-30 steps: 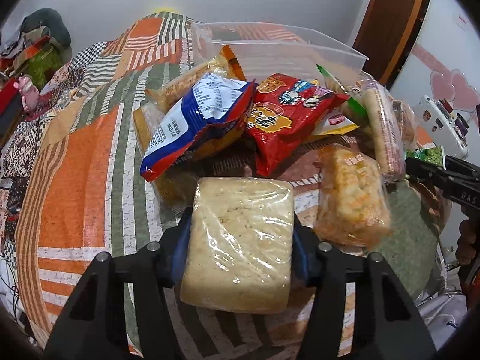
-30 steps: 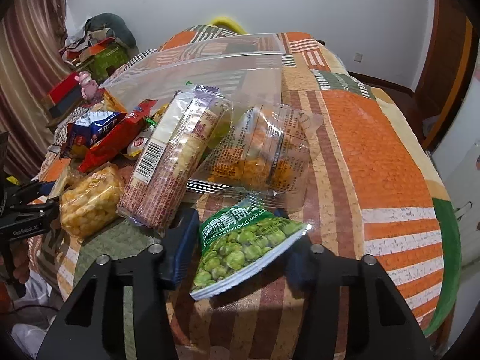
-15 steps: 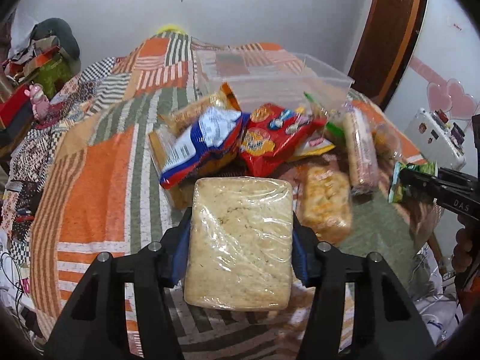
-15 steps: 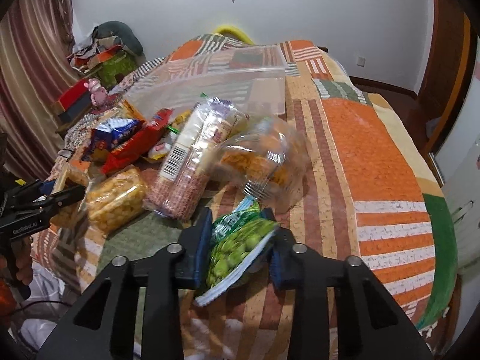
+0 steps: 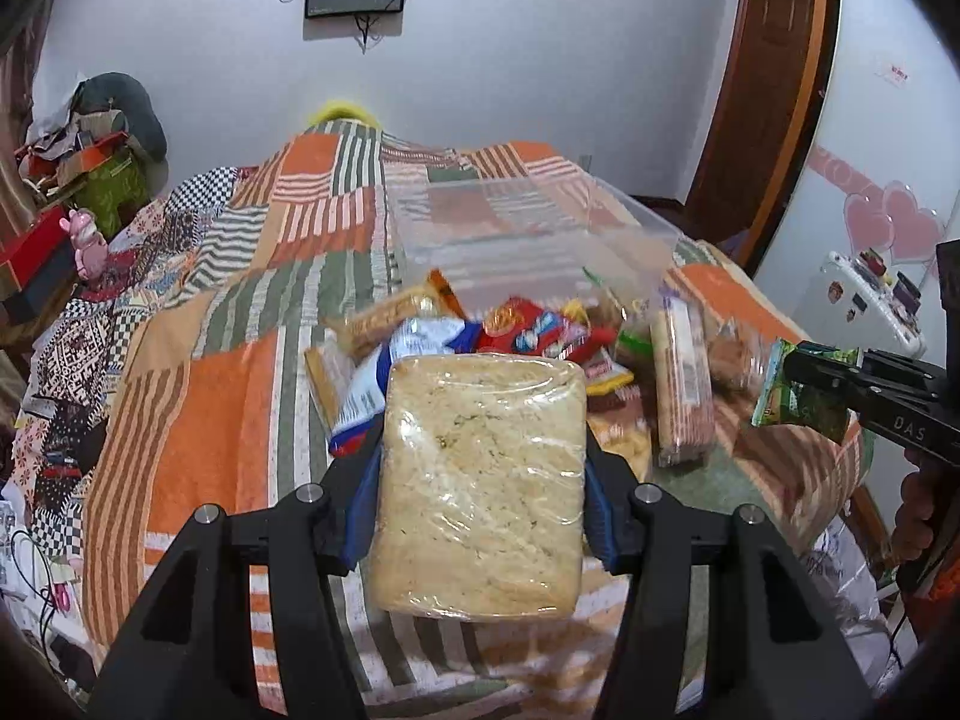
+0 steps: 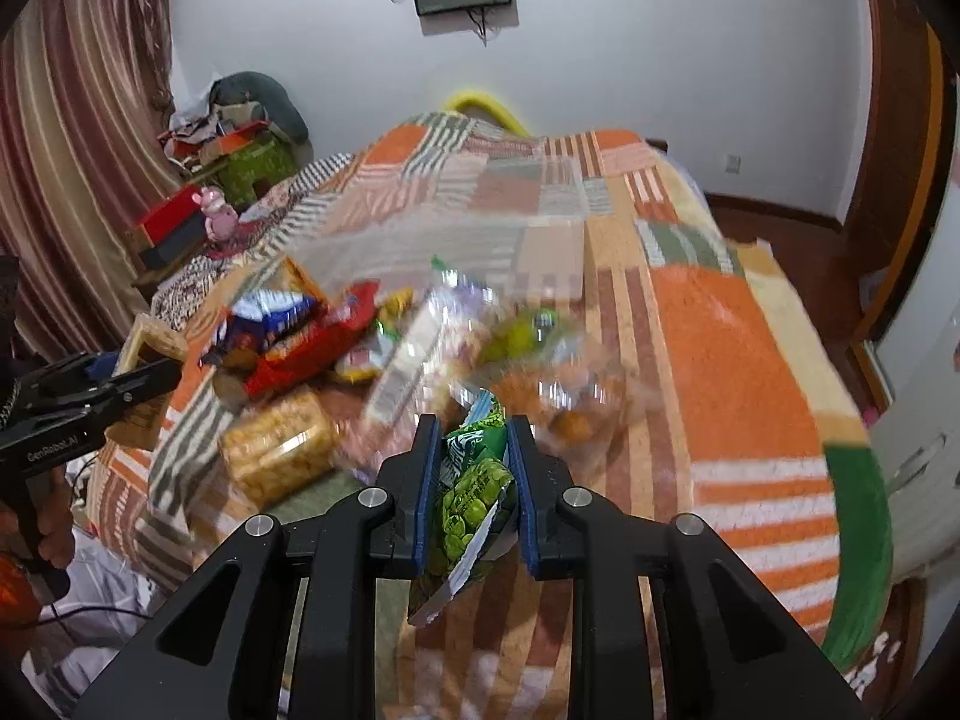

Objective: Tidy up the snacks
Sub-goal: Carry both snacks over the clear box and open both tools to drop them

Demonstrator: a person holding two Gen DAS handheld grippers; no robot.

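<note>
Plastic-wrapped beige cake block (image 5: 480, 480) sits clamped in the left gripper (image 5: 480, 498) jaws; the right gripper (image 6: 471, 498) jaws pinch a green pea packet (image 6: 471, 498) above the bed (image 6: 738, 360).

I read "DAS" on the right gripper (image 5: 795, 369) (lettering cut off) and "GenRobot.AI" on the left gripper (image 6: 153, 375).

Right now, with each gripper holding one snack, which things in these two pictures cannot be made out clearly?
- Left wrist view: the beige wrapped block in the left gripper hides the snacks behind it.
- Left wrist view: the green pea packet is half covered by the right gripper.
- Right wrist view: motion blur smears the snack pile; labels are unreadable.
- Both views: whether the clear bin holds anything is uncertain.
</note>
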